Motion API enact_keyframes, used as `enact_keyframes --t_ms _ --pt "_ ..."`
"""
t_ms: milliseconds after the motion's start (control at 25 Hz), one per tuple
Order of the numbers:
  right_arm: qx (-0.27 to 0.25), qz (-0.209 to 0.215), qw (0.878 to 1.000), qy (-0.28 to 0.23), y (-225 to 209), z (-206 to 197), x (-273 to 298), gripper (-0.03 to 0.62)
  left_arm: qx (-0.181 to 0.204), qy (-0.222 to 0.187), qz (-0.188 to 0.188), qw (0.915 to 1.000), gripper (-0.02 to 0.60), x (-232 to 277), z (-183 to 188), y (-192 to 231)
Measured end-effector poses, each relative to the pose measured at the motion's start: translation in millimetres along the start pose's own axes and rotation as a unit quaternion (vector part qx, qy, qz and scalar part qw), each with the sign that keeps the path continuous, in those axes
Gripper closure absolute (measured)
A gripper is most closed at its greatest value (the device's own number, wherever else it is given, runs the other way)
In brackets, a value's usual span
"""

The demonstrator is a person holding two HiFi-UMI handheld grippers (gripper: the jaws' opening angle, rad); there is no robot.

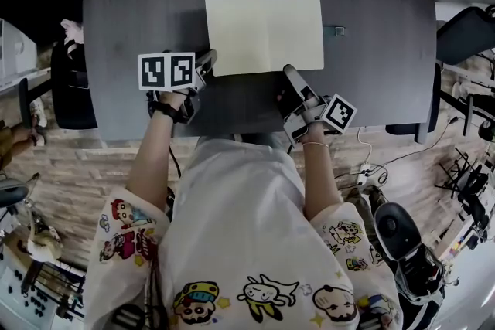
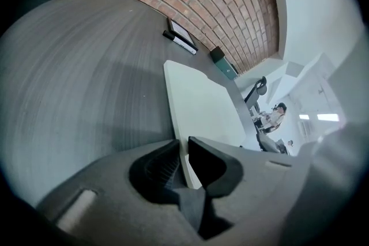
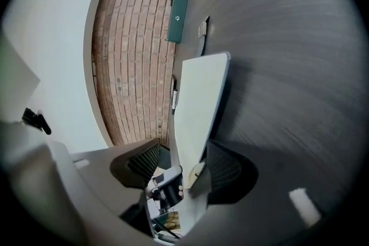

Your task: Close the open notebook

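Notebook (image 1: pixel 264 31) lies open, pages up, on dark table (image 1: pixel 139 4) | left gripper (image 1: pixel 209 58) pinches its near left corner, jaws narrow | right gripper (image 1: pixel 290 72) straddles the near right edge, jaws wide, not gripping

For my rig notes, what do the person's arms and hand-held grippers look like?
The left hand-held gripper and right hand-held gripper are grey with dark ribbed pads, each bearing a cube of black-and-white square markers. White short-sleeved shirt with cartoon prints; dark wristband on the left wrist, thin bracelet on the right.
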State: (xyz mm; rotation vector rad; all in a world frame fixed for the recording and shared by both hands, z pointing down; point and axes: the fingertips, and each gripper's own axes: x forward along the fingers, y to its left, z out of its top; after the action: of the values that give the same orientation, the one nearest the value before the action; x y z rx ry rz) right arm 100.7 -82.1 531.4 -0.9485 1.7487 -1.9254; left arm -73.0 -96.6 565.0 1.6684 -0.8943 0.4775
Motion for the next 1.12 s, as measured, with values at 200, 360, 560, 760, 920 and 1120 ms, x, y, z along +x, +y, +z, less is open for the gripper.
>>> enact_keyframes --t_ms 200,360,560,760,920,1120 --pt "-0.086 -0.026 0.996 0.003 3.0 1.4 2.6 0.398 0.002 0.002 -0.004 1.0000 0.535 -1.4 0.2 -1.6" --pt "-0.101 -0.035 0.994 0.003 4.4 6.6 1.7 0.398 0.000 0.002 -0.006 1.0000 0.535 -2.4 1.2 -2.0" --pt "-0.085 -0.041 0.995 -0.023 0.2 29.1 -10.8 0.399 -0.002 0.004 -0.012 0.9999 0.535 -4.3 1.2 -3.8" --pt "-0.085 -0.029 0.996 -0.023 3.4 47.5 -5.6 0.419 -0.002 0.004 -0.017 0.9998 0.535 -4.6 1.2 -6.5" --pt "-0.087 -0.026 0.996 0.001 8.8 49.4 14.7 0.437 -0.003 0.005 -0.021 0.9998 0.535 -6.2 0.3 -7.4" --pt "-0.086 -0.043 0.995 -0.010 5.5 54.4 22.1 0.531 -0.005 0.002 -0.022 0.9997 0.535 -4.7 -1.2 -8.9"
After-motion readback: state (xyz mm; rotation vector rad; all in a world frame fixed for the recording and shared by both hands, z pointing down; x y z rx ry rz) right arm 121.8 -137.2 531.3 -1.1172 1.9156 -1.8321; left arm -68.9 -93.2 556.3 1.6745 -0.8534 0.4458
